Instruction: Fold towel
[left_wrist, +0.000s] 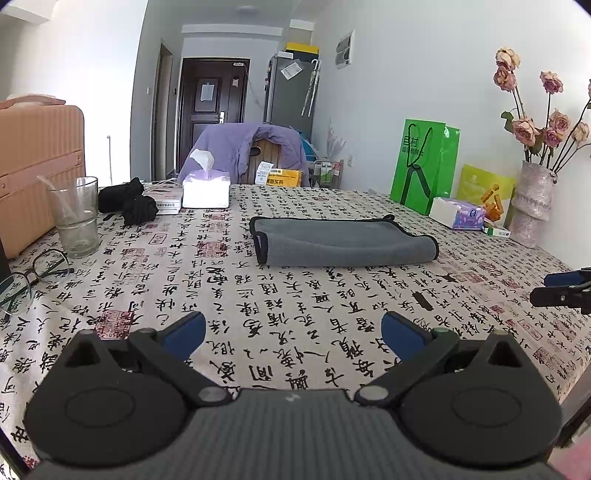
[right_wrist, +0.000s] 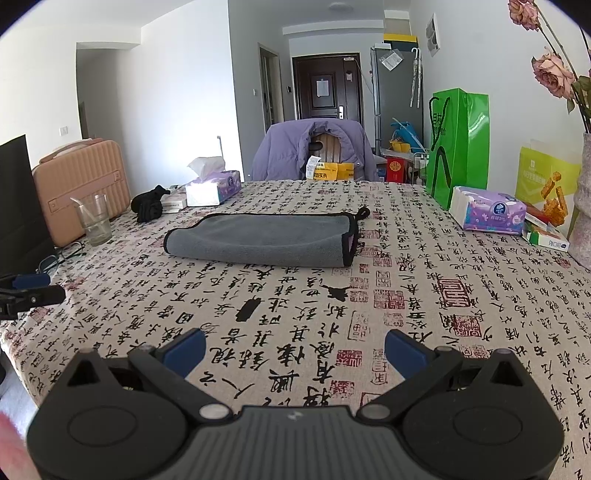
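Grey towel (left_wrist: 341, 242) lies folded flat mid-worktop (left_wrist: 258, 302), just this side of the purple-draped chair (left_wrist: 255, 147). Left gripper (left_wrist: 293, 334) and right gripper (right_wrist: 293, 349) both hover over the cloth on the near side of the towel, well apart from it, fingers (left_wrist: 184, 332) spread wide, nothing held.

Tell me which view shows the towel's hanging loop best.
Right wrist view: the loop on the gray towel stands out at its far right corner. Left wrist view shows the towel, but the loop is barely discernible.
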